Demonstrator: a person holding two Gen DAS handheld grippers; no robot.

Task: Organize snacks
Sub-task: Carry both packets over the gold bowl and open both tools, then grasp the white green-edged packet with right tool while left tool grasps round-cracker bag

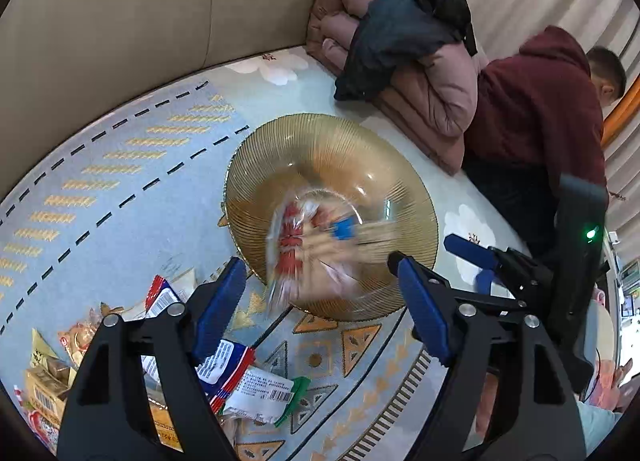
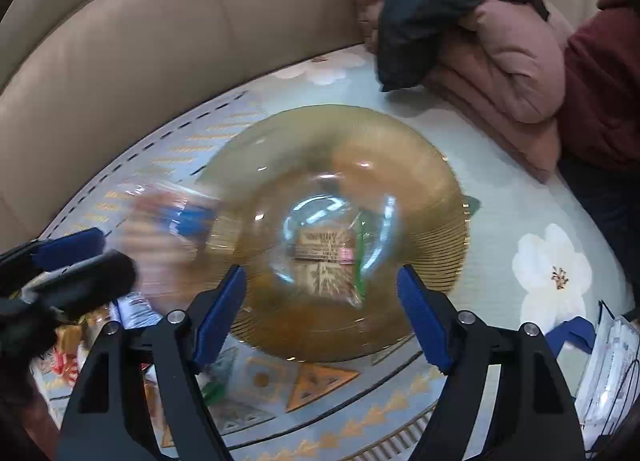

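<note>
A ribbed amber glass bowl sits on a pale blue patterned cushion cover, with a beige leather sofa back behind it. In the left wrist view, a clear packet with red print and a blue label, smeared by motion blur, is over the bowl's near side. In the right wrist view, a brown packet with a green edge lies flat in the bowl's clear centre. The left gripper hangs above the bowl's near rim, its blue-padded jaws spread wide with nothing pressed between them. The right gripper is likewise spread wide and empty above the near rim. A loose heap of snack packets lies on the near left. Folded pink and dark padded jackets are piled at the far right, beside a person in a maroon hooded top.
</note>
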